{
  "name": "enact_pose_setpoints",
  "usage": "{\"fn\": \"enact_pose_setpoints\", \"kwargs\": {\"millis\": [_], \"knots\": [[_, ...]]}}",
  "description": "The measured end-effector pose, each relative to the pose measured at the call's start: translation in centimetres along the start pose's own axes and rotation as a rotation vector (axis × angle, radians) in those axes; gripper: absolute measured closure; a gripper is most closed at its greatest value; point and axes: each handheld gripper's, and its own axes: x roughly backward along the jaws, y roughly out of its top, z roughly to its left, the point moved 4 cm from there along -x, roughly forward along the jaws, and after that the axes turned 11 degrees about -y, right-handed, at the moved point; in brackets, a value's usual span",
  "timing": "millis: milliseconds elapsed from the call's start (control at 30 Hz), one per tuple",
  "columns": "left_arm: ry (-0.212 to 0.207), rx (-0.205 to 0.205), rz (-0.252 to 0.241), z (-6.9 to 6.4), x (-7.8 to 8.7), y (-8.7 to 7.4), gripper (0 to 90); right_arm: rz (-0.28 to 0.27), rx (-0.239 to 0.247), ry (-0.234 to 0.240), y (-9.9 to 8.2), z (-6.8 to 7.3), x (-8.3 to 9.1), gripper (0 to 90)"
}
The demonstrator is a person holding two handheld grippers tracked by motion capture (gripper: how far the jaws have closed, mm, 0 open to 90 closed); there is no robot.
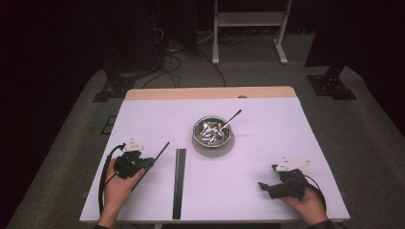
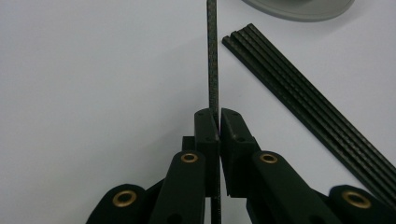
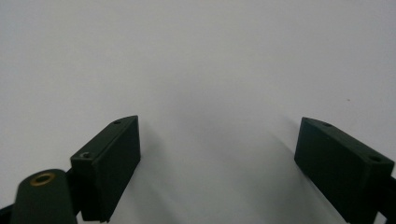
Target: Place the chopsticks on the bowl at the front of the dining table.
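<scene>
My left gripper point(image 1: 145, 163) point(image 2: 219, 114) is shut on a thin black rod point(image 1: 161, 150) point(image 2: 212, 51), which sticks out past the jaws toward the upper right in the high view. Several more black rods point(image 1: 179, 183) point(image 2: 308, 100) lie side by side in a bundle on the white table, just right of the left gripper. Behind the bundle stands a metal bowl point(image 1: 212, 131) with a spoon point(image 1: 232, 118) leaning in it. At the table's front right my right gripper point(image 1: 267, 177) point(image 3: 219, 163) rests open, with only bare table between its jaws.
The white table point(image 1: 267, 143) has a wooden strip along its far edge. Beyond it are a dark floor, cables, black stand bases and a white frame point(image 1: 250, 28). The bowl's rim point(image 2: 299, 7) shows at the top of the left gripper view.
</scene>
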Motion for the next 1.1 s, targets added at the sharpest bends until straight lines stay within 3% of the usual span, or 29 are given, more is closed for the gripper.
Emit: {"fn": "enact_pose_setpoints", "kwargs": {"millis": [600,1100], "knots": [[-0.043,-0.011,0.001,-2.0,-0.4,3.1,86.9,-0.001,-0.001,0.000,0.0,0.0,0.0,12.6],[-0.050,-0.029,-0.011,-3.0,-0.5,6.3,86.9,0.000,0.000,0.001,0.0,0.0,0.0,12.6]]}}
